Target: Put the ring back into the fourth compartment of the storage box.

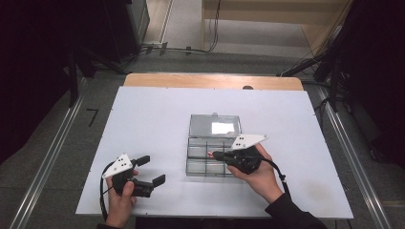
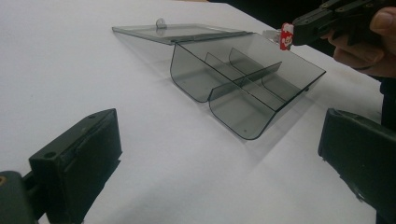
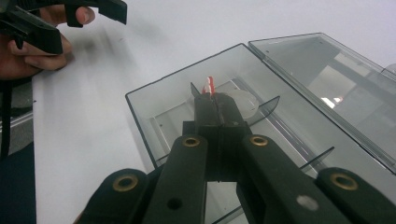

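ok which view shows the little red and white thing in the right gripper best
The left gripper view: the red and white piece sticks out side-on from the right gripper, above the clear box. The right gripper view shows just its tip; the high view shows a speck.

The right gripper is held level in the right hand, its jaws pressed together, pointing toward the person's left; the left gripper rests low in the left hand, jaws spread wide.

High view overhead, facing forward; gripper views low, close; all share compartment box.
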A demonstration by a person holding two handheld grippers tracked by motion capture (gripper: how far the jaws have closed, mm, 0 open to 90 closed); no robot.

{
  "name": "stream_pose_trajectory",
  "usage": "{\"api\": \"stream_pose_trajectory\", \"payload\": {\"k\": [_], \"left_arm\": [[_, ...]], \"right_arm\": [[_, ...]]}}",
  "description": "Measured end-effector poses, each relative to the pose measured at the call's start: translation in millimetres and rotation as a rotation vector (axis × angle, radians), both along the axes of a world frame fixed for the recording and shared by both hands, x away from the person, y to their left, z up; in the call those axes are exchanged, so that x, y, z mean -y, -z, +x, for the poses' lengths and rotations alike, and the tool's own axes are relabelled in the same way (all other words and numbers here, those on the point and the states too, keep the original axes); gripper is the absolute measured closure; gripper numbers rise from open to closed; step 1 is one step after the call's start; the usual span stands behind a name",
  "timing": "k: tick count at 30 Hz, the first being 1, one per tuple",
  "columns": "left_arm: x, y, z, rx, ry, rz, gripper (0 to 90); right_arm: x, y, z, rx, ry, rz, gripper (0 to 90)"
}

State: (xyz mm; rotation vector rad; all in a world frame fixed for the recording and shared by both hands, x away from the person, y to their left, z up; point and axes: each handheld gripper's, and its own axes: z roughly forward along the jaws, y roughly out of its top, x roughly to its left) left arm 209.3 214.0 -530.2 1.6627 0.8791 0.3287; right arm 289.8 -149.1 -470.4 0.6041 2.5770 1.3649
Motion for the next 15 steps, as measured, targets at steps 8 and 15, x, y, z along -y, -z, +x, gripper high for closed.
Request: {"api": "stream_pose_trajectory", "payload": {"k": [8, 15], "left_arm": [[0.1, 0.0, 0.0, 0.001, 0.001, 0.0, 0.0], [0.0, 0.0, 0.0, 0.001, 0.001, 0.0, 0.0]], "right_arm": [[-5.2, 2.0, 3.6, 0.001, -0.002, -0.009, 88.6], [-10.6, 2.0, 6.1, -0.001, -0.005, -0.011, 88.6]]}}
